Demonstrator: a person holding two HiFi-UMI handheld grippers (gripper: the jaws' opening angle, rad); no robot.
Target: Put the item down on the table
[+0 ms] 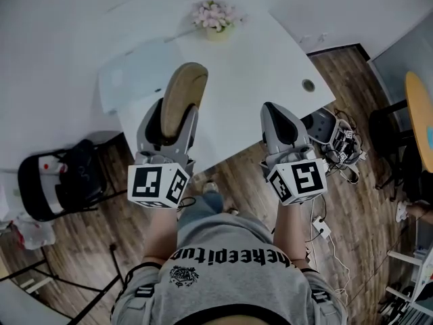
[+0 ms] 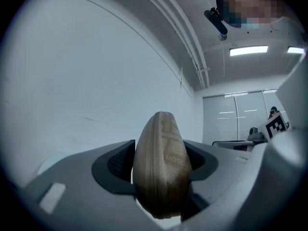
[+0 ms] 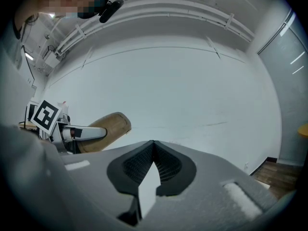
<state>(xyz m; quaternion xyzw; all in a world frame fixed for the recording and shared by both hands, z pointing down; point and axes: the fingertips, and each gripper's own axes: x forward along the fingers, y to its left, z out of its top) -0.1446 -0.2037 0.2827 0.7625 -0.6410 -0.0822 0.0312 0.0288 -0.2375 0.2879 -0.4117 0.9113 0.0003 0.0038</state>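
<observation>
My left gripper (image 1: 177,117) is shut on a tan, oval zipped case (image 1: 184,92), held upright in the air above the near edge of the white table (image 1: 270,66). Seen along the left jaws, the case (image 2: 161,167) fills the gap between both pads, zip seam facing me. My right gripper (image 1: 276,117) is raised beside it, shut with its tips touching and nothing between them (image 3: 153,143). The right gripper view also catches the left gripper (image 3: 72,133) and the case (image 3: 109,125) at its left.
A pot of pink flowers (image 1: 215,20) stands at the table's far edge. A pale translucent sheet (image 1: 134,72) lies on its left part. A black chair (image 1: 59,181) is on the wooden floor at left; cables and gear (image 1: 338,144) lie at right.
</observation>
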